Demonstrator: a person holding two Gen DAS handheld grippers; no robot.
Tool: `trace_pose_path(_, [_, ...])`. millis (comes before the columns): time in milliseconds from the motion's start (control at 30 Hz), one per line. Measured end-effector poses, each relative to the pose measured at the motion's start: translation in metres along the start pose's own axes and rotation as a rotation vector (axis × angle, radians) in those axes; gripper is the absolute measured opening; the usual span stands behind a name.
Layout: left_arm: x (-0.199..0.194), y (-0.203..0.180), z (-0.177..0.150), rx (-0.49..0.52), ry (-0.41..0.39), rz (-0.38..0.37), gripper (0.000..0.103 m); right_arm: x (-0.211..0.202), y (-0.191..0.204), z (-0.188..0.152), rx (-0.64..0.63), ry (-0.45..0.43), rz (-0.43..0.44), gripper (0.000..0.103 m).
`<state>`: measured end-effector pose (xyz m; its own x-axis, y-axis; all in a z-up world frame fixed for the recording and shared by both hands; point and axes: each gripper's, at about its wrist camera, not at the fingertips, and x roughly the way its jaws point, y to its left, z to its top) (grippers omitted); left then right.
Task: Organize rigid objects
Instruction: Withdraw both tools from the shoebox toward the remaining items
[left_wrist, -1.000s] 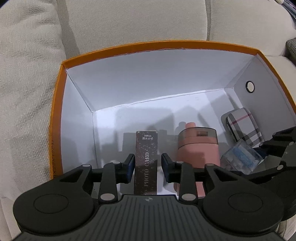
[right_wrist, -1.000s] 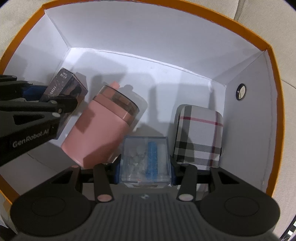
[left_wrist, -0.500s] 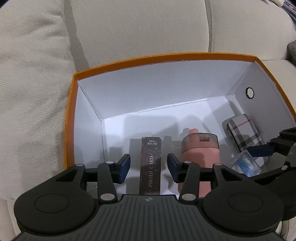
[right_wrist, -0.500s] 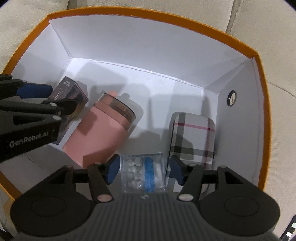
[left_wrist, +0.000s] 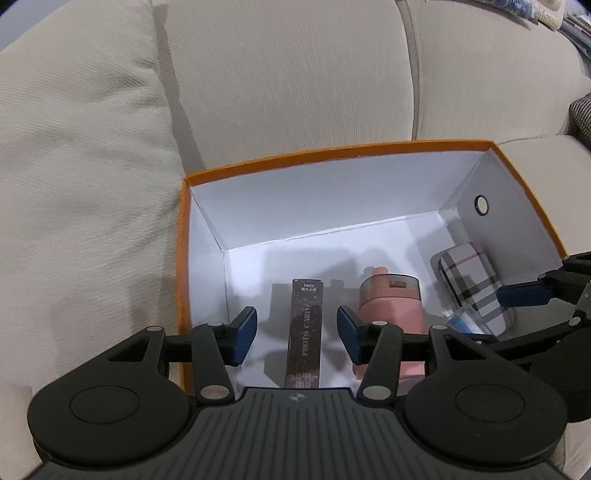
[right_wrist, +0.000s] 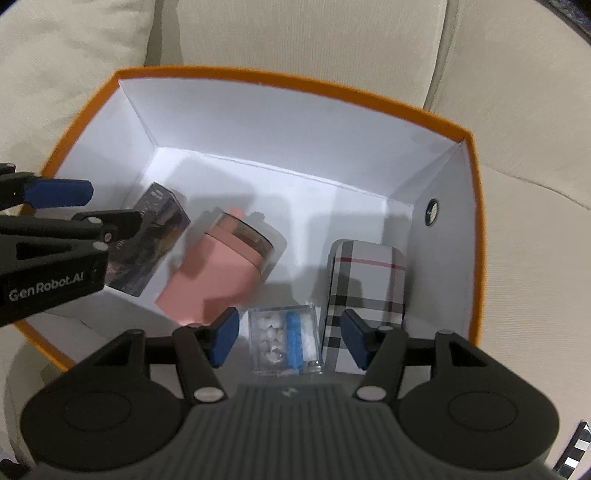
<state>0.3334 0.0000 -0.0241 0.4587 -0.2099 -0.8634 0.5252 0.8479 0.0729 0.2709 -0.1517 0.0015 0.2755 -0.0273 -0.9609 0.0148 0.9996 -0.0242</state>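
Left hand-held gripper (left_wrist: 295, 334): jaws apart, have just been opening, blue pads clear of the dark photo card box (left_wrist: 304, 336), which sits between them on the box floor; its near end is cut off behind the gripper body. Only "PHOTO CARD" reads; the small print at the top is illegible.

Right hand-held gripper (right_wrist: 288, 338): jaws apart, opened within the last second, pads not touching the clear plastic case (right_wrist: 283, 339) between them. White bits and a blue strip show inside it; what they are I cannot tell.

At 10 o'clock from the clear case lies the pink bottle (right_wrist: 218, 273) on its side, smoky lid toward 1 o'clock, base partly hidden by the right gripper's left finger. At 2 o'clock lies the plaid case (right_wrist: 365, 288), its near end covered by the right pad. In the left view the clear case is mostly hidden by the right gripper.

All four lie in the orange box (right_wrist: 476, 229) with white walls; a round hole shows in its right wall. The box's near rim is out of frame. It sits on a beige sofa (left_wrist: 295, 74).
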Motion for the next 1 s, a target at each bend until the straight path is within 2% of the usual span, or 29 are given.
trace_pose_path(300, [-0.047, -0.001, -0.010, -0.011, -0.050, -0.002, 0.060, -0.050, 0.005, -0.010, 0.010, -0.055, -0.019, 0.066])
trace_pose_path(467, [-0.079, 0.000, -0.028, -0.020, -0.091, -0.009, 0.063, -0.080, 0.007, -0.025, 0.007, -0.083, -0.024, 0.068])
trace_pose_path(700, [-0.112, -0.004, -0.078, -0.009, -0.117, -0.026, 0.063, -0.109, 0.024, -0.058, -0.048, -0.088, -0.012, 0.069])
trace_pose_path(833, [-0.121, -0.001, -0.111, -0.016, -0.114, -0.034, 0.064, -0.120, 0.038, -0.085, -0.107, -0.091, -0.006, 0.072])
trace_pose_path(1000, [-0.127, 0.005, -0.157, -0.010, -0.135, -0.050, 0.068, -0.125, 0.038, -0.123, -0.129, -0.081, 0.021, 0.074])
